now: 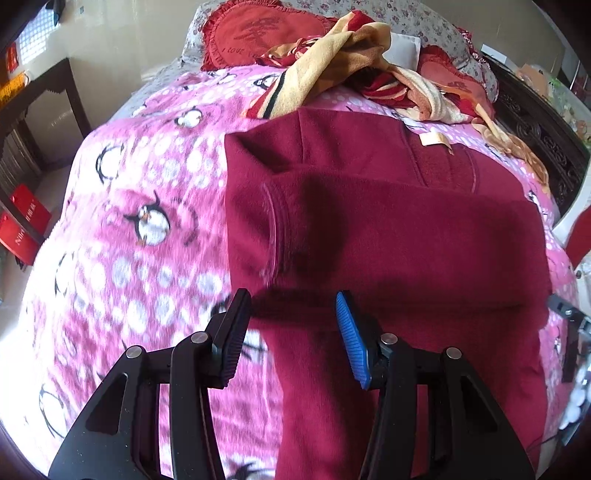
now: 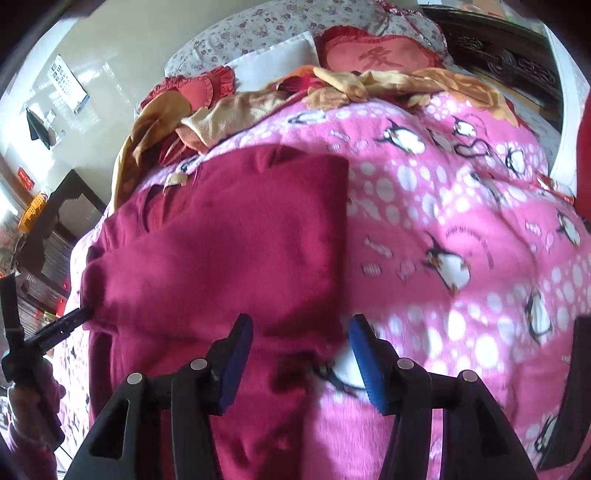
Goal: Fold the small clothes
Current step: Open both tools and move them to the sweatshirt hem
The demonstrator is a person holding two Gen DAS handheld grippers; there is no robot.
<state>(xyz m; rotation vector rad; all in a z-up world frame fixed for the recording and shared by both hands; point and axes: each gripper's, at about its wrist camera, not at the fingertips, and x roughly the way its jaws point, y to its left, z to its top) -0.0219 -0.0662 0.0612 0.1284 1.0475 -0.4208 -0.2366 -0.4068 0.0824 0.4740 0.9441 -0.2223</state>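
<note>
A dark red fleece garment [image 1: 388,236] lies on the pink penguin blanket [image 1: 147,206], with a sleeve folded across its body and a cream label [image 1: 434,139] at the collar. My left gripper [image 1: 293,306] is open and empty, just above the garment's near left part. In the right wrist view the garment [image 2: 229,236] lies left of centre. My right gripper [image 2: 301,330] is open and empty over the garment's near right edge. The left gripper [image 2: 66,323] shows at the garment's left edge there.
A yellow and red blanket [image 1: 340,62] is bunched at the head of the bed with red heart cushions [image 1: 258,29] and floral pillows. A dark carved headboard [image 1: 535,122] runs along the right. A dark table [image 1: 40,96] stands left of the bed.
</note>
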